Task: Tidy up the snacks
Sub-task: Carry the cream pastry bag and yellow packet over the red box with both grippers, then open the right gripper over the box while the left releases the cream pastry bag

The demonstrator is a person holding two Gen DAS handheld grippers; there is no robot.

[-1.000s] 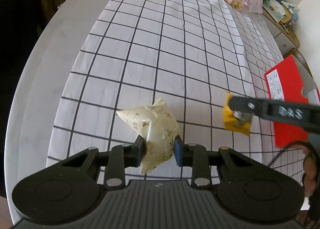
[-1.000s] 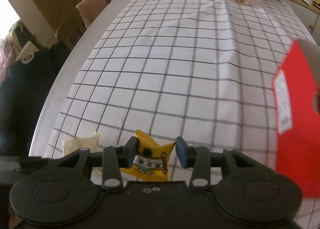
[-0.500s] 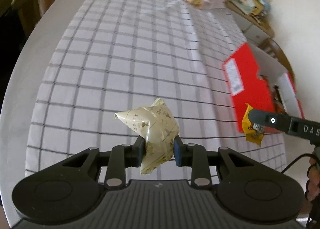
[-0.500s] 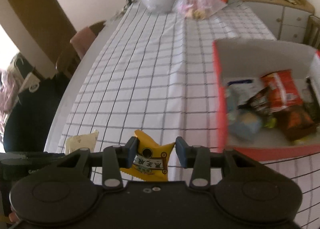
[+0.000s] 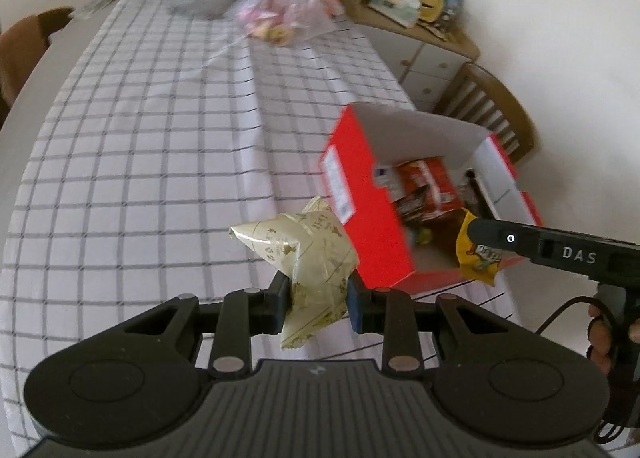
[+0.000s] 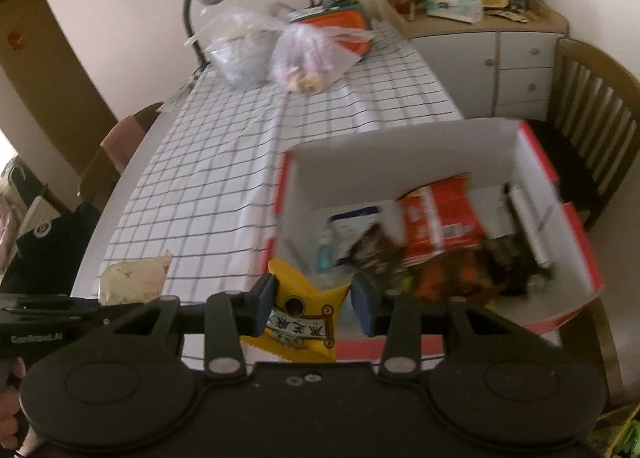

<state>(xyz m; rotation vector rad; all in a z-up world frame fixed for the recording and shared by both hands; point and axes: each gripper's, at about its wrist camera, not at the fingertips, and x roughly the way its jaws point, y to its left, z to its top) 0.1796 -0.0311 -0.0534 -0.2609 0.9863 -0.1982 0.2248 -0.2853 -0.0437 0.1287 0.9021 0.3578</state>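
My left gripper (image 5: 316, 304) clenched on cream snack packet (image 5: 310, 258), held above checked tablecloth (image 5: 140, 162) beside red box (image 5: 372, 234); my right gripper (image 6: 314, 304) grasping yellow snack packet (image 6: 304, 326) at box's near edge; other snacks (image 6: 436, 226) inside box.

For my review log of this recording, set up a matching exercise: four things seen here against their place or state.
Things:
1. cream snack packet
2. yellow snack packet
3. red box
4. clear plastic bags

Places or states:
A. open, snacks inside
B. at the table's far end
C. clamped in the left hand-held gripper
D. clamped in the right hand-held gripper

Pairs: 1-C, 2-D, 3-A, 4-B
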